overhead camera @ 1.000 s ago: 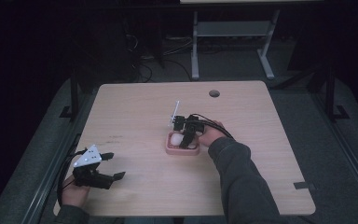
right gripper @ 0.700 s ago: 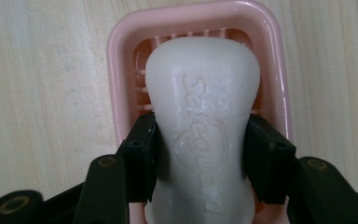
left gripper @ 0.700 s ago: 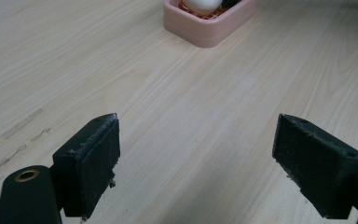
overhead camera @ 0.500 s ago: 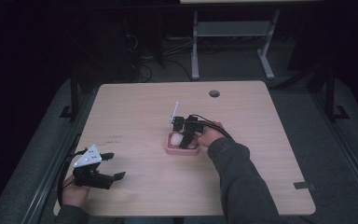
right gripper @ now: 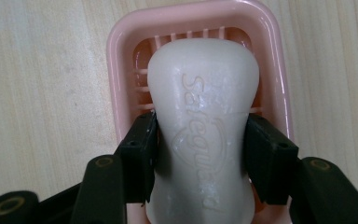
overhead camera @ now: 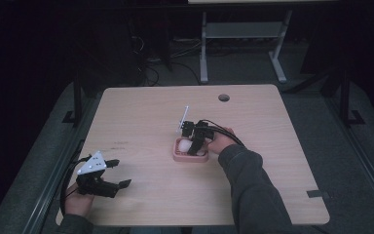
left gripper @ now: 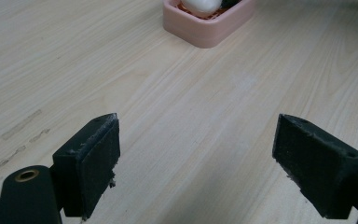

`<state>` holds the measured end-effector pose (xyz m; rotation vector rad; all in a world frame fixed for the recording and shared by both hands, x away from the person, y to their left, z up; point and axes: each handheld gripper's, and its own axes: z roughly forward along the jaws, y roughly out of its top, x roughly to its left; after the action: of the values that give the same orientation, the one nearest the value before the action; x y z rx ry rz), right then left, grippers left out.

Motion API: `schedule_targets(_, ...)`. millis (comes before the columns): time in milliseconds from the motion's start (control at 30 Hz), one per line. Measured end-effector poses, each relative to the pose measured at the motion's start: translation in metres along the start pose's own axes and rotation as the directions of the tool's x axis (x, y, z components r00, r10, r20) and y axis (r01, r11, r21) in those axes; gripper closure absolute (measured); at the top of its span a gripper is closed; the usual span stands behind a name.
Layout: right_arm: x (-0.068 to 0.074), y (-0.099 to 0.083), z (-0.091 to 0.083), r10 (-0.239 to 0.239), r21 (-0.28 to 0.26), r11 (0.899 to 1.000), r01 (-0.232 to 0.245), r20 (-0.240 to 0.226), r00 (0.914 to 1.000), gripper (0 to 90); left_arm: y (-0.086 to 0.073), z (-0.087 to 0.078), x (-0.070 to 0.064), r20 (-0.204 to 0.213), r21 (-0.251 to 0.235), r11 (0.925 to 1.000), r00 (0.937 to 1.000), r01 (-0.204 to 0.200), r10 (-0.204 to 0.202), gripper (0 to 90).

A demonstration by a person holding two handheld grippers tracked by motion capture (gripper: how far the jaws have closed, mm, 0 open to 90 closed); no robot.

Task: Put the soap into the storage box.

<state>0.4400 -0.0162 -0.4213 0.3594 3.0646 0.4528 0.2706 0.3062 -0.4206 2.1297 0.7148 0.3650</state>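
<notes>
one soap bar (right gripper: 204, 126), one pink soap dish (right gripper: 121, 70), two grippers, one table (overhead camera: 141, 112)

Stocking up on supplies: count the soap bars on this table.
1. The white soap bar sits over the pink soap dish mid-table, clamped by the right gripper. No others visible.

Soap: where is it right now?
The soap sits in the pink dish near the table's middle, in the high view, pinched at its waist by the right claw.

High overhead; gripper cameras close — all share soap dish (overhead camera: 190, 155).
</notes>
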Motion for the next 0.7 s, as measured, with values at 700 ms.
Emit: schedule_targets(700, 0.002, -0.007, -0.016, 0.029, -0.062, 0.998, -0.028, 0.015, 0.9995, 43.3, 0.000, 0.001, 0.000, 0.002, 0.001, 1.0000, 1.0000, 0.000, 0.000, 14.8)
